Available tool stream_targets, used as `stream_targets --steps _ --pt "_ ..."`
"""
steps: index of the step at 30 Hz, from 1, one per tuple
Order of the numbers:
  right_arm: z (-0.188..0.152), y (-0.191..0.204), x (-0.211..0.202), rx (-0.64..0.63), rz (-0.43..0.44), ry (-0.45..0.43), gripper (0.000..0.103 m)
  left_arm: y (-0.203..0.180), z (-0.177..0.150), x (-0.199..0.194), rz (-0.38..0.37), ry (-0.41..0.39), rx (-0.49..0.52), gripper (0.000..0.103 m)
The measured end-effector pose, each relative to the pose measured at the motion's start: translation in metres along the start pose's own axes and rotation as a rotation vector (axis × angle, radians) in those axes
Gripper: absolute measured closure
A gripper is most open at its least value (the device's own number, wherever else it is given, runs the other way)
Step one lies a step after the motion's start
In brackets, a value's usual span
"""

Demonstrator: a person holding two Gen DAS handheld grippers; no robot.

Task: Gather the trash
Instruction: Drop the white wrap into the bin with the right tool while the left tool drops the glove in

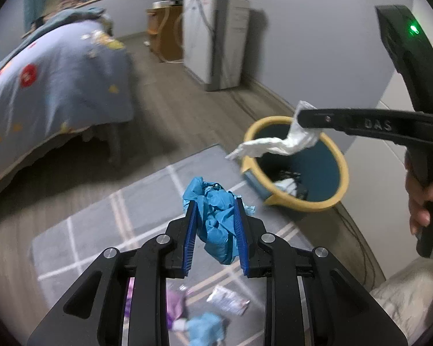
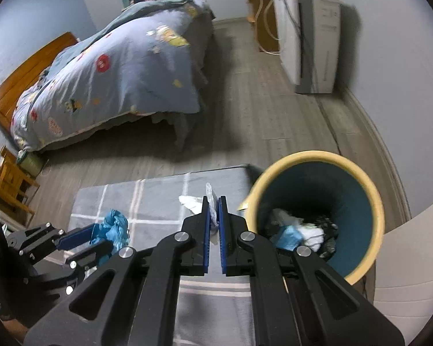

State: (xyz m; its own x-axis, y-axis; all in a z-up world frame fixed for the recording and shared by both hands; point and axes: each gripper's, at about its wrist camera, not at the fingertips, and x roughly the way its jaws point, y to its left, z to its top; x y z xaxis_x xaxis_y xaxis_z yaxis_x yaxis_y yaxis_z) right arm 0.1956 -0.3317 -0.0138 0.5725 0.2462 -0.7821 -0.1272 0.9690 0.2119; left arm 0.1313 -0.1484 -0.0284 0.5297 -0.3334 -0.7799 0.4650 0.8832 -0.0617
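Observation:
My left gripper is shut on a crumpled blue paper and holds it above the grey rug, left of the bin. It also shows in the right wrist view. My right gripper is shut on a white tissue; in the left wrist view the tissue hangs over the near rim of the bin. The bin is teal with a yellow rim and holds several pieces of trash.
More litter lies on the rug below my left gripper: a purple wrapper, a white wrapper and a blue scrap. A bed with a blue quilt stands at the left. A white appliance stands by the far wall.

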Motion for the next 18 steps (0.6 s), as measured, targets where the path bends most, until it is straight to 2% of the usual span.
stream_targets --steps 9,15,18 --pt "0.004 -0.088 0.003 0.184 -0.056 -0.01 0.098 -0.044 0.033 0.03 -0.05 -0.003 0.099 0.077" --pt "-0.002 -0.117 0.011 0.279 -0.047 0.01 0.098 -0.082 0.047 0.06 -0.087 0.011 0.182 0.077" --pt "-0.006 -0.127 0.011 0.312 -0.088 0.01 0.098 -0.102 0.046 0.084 -0.101 0.036 0.219 0.077"
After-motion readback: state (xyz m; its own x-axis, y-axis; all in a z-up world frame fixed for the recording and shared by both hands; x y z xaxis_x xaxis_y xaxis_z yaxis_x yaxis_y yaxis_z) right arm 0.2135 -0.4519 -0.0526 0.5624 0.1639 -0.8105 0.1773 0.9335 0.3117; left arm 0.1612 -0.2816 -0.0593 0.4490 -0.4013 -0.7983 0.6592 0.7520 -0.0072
